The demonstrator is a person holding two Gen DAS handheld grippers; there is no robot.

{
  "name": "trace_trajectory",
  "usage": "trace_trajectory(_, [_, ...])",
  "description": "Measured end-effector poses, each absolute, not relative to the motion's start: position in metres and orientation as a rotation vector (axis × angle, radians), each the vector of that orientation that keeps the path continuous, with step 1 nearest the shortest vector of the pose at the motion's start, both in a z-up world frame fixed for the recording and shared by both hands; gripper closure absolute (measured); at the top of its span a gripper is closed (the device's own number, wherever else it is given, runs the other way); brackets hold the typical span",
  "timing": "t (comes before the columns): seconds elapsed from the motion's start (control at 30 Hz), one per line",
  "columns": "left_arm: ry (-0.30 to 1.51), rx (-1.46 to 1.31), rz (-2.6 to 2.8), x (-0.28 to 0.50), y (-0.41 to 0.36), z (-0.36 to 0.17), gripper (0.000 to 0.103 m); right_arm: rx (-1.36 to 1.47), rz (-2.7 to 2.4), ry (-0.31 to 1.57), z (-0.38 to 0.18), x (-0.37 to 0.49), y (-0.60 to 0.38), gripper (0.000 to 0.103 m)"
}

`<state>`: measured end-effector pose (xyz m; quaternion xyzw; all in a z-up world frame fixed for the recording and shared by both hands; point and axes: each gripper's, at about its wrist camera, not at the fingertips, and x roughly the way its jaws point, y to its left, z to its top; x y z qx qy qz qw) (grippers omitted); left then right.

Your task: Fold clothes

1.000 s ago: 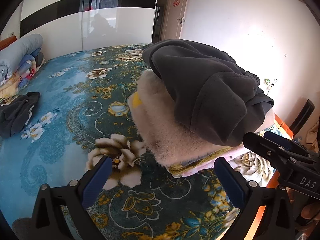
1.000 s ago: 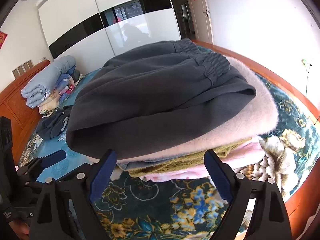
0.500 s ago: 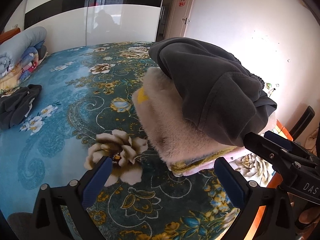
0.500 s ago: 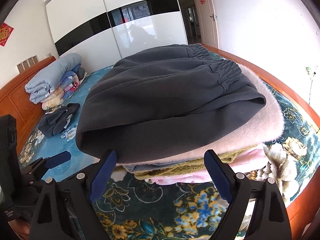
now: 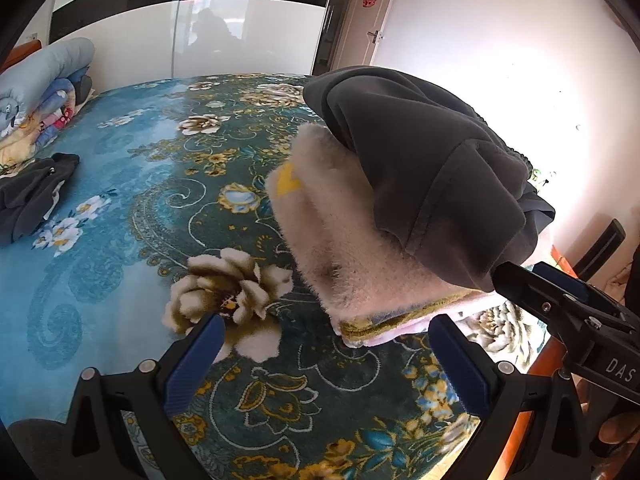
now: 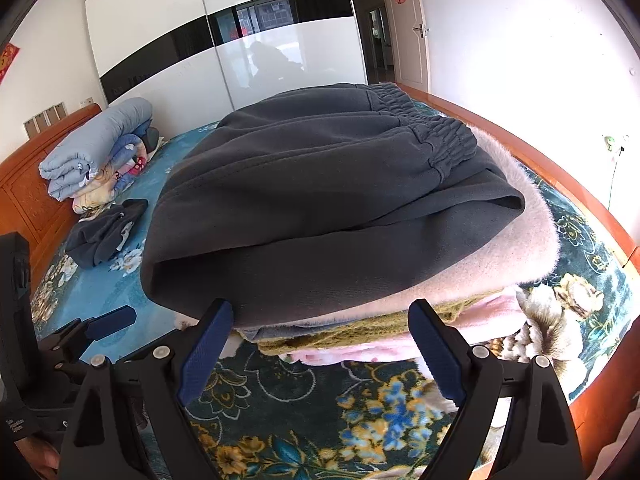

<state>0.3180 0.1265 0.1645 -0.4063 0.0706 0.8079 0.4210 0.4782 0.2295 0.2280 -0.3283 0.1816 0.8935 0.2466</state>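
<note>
We see folded dark grey fleece trousers (image 6: 320, 208) topping a stack on a fluffy cream sweater (image 5: 340, 248), at the right edge of the blue floral bedspread (image 5: 120, 240). Our left gripper (image 5: 326, 344) and right gripper (image 6: 320, 324) both gape wide, empty, just before the stack.

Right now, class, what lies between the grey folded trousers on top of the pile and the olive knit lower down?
A fluffy pale pink garment lies between the grey trousers and the olive knit, clearest in the right wrist view.

Both wrist views low, sharing clothes stack (image 5: 400, 216)
</note>
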Motion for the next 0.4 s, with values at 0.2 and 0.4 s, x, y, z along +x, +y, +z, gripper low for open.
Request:
trace_trajectory(0.2, [0.189,-1.014,2.012,0.3194,0.1272,0.1644,0.0,-0.917,2.413,0.455,0.2289,0.4752,0.2265,0.013])
trace_trajectory(0.4, [0.199,-1.005,2.015,0.321,0.1278,0.1647,0.0,-0.93,2.404,0.446,0.2274,0.4725,0.2263,0.013])
